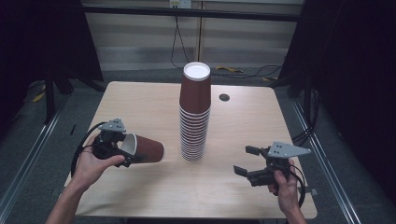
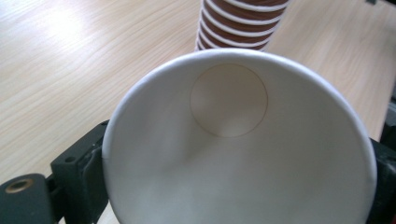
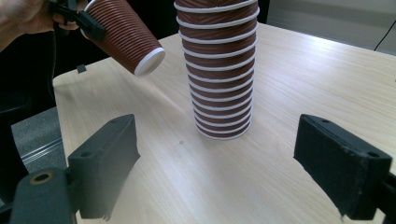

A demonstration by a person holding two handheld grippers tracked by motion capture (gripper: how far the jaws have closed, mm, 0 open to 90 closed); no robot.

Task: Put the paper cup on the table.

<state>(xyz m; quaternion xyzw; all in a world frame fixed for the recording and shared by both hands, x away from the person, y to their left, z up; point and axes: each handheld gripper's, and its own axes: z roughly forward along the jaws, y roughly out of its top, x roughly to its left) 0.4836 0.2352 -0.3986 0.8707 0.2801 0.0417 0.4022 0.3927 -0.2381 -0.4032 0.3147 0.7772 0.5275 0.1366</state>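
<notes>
Right gripper (image 1: 243, 161) waits near the table's front edge, jaws spread wide w/ nothing between; left gripper (image 1: 122, 150) clamps a single cup (image 1: 145, 148) by the rim.
Cup's lying near-level, off the tabletop, mouth toward the person, base aimed at the stack (image 1: 194, 114) just beside it. Looks like the job is capping the tower, so the move needs a lift well above the white top, then a wrist roll to get the mouth facing down, then a straight drop – any side nudge & that tall column could tip. Grip's on the rim only, so go gentle; paper will dent. Room: table (image 1: 140, 98) bare to the left & behind the stack, small dark hole (image 1: 224, 97) at back right, right gripper well apart, so approach from left/front is free.
</notes>
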